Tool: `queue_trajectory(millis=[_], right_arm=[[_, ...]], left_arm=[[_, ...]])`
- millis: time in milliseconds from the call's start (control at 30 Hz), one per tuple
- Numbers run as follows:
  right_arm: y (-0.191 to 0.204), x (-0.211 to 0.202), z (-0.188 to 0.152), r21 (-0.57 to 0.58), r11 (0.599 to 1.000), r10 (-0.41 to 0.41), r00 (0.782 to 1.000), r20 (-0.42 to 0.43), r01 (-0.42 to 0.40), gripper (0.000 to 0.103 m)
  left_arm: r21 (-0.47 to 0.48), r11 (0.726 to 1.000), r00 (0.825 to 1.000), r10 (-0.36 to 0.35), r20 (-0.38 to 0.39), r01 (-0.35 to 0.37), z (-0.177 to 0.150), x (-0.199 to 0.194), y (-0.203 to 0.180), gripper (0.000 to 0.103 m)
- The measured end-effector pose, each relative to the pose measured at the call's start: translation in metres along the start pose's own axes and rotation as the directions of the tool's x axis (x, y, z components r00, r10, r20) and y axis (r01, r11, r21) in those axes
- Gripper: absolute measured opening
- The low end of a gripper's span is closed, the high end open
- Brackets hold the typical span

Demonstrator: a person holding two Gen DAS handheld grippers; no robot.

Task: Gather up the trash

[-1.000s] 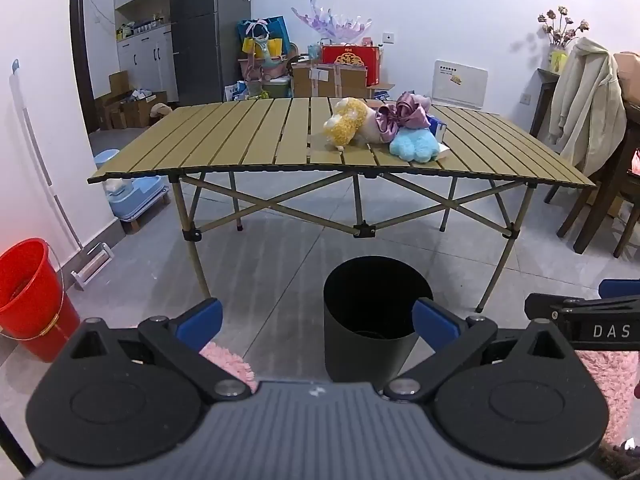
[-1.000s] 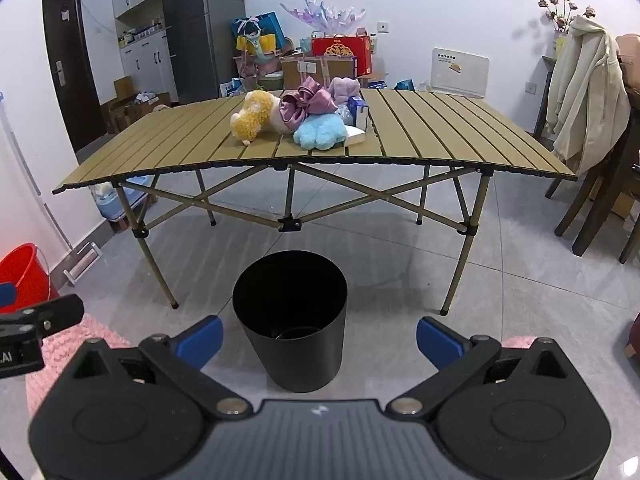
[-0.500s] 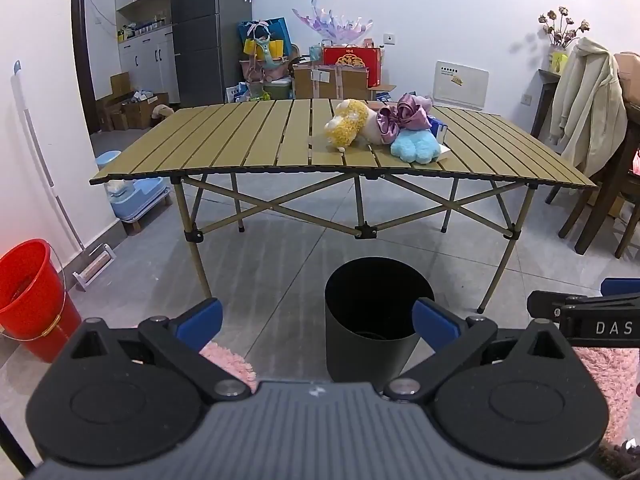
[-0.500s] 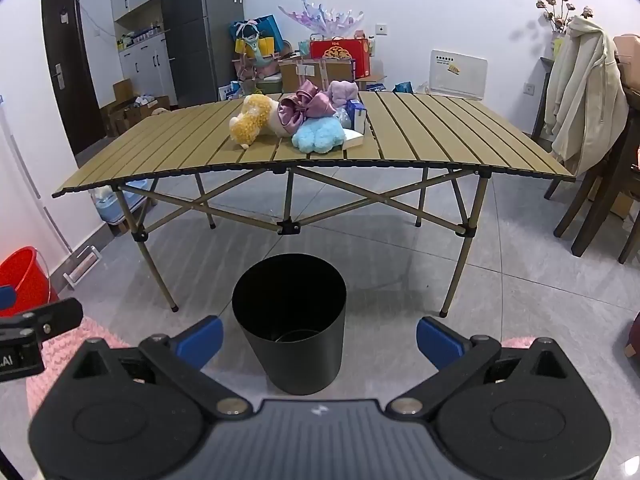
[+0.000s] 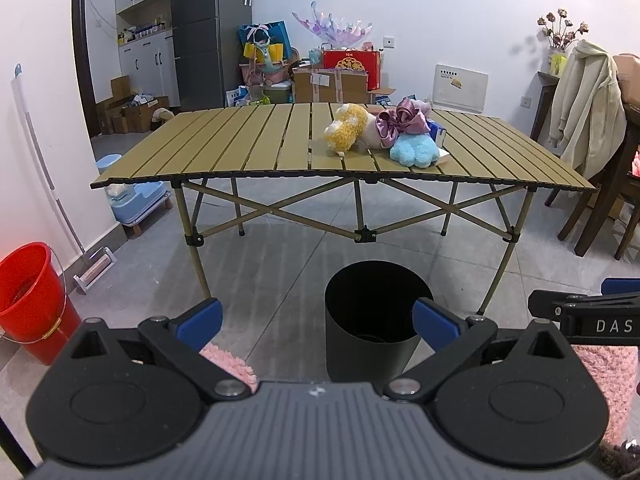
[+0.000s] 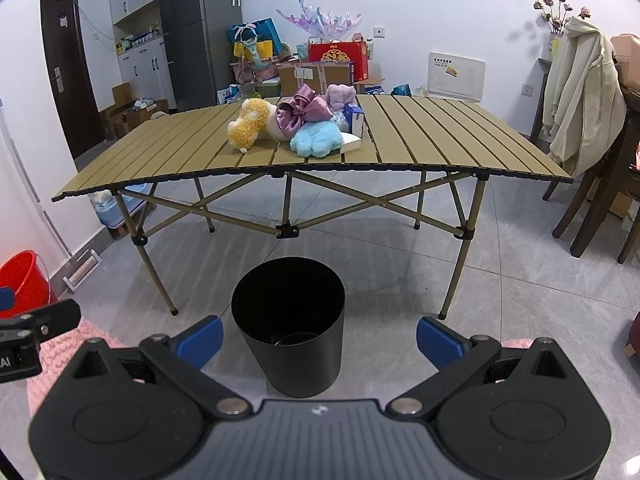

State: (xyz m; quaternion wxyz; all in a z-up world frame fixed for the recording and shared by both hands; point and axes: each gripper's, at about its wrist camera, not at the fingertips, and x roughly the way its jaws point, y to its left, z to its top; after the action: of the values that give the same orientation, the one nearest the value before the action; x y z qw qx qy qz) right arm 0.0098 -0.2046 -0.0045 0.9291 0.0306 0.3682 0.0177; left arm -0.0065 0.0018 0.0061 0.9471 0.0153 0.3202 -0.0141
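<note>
Both the left gripper (image 5: 316, 318) and right gripper (image 6: 319, 338) have jaws spread, holding nothing. The black bin's (image 6: 289, 322) contents are lost in shadow. Plush toys (image 6: 280, 124) half hide small boxes (image 6: 354, 122) on the slatted table (image 6: 440, 140).

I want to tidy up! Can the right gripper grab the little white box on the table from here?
Probably not yet. The right gripper is open and empty, but hangs low near the black bin, well short of the white box on the table. Nothing blocks it; it must move closer.

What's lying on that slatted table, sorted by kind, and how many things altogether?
Fluffy plush pieces: 3 (yellow, blue, lilac)
Satin bow: 1
Small cartons: 2 (upright blue-and-white, flat white)
Total I can make out on the table: 6; the pile overlaps, so more may hide.
</note>
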Motion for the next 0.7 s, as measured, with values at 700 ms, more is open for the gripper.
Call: queue_trajectory(millis=[700], right_arm=[[0.000,-0.001,0.002,0.000,1.000,0.002,1.000,0.005,-0.002,0.103]], left_arm=[[0.003,1.000,1.000,0.002,0.017,-0.002,0.000,-0.003,0.000,0.103]])
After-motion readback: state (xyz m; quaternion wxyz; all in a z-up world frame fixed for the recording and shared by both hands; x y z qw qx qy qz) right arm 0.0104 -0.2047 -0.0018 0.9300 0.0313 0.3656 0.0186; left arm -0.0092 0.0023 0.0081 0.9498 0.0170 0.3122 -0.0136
